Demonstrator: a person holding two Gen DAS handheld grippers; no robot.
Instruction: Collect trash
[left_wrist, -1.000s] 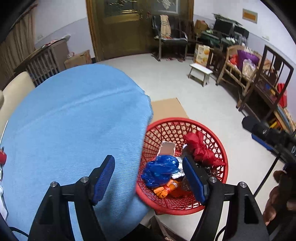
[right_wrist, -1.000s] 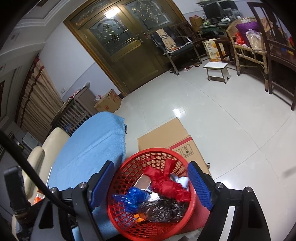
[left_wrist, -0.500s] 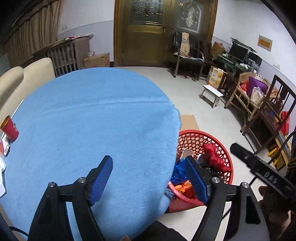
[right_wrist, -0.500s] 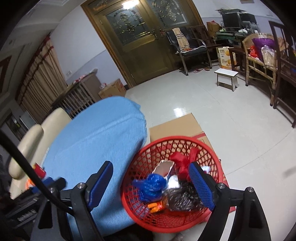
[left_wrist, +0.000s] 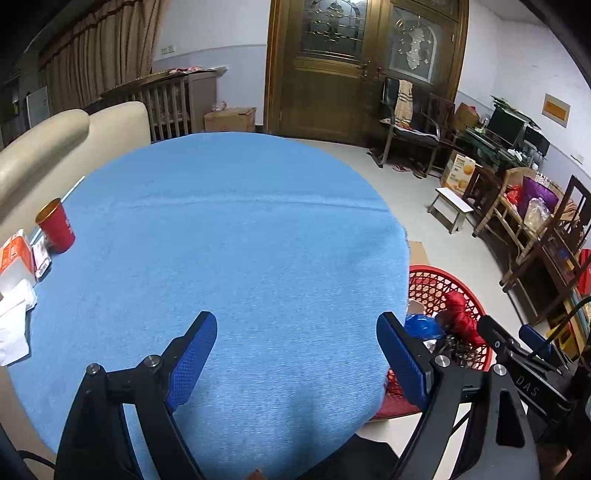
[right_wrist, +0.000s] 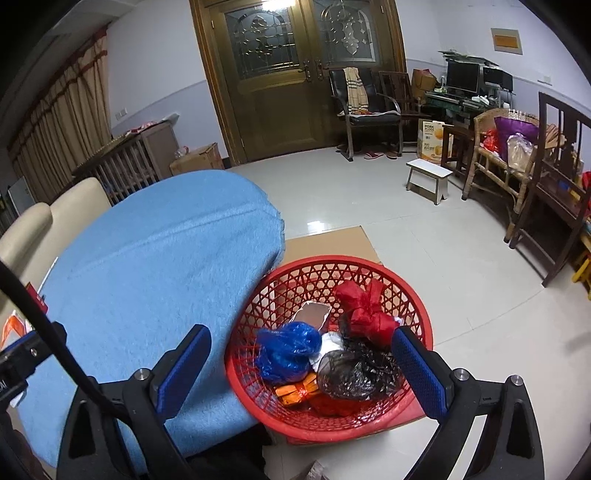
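Beside the blue-clothed round bench (left_wrist: 240, 258), the red plastic lattice basket (right_wrist: 417, 306) holds bagged trash; both tools, left tool (left_wrist: 295, 354) and right tool (right_wrist: 301, 363), gape wide, empty.

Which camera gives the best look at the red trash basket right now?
The right wrist view: the red trash basket shows its whole rim and the bagged trash inside. In the left wrist view, the blue tablecloth and the left gripper's finger hide much of it.
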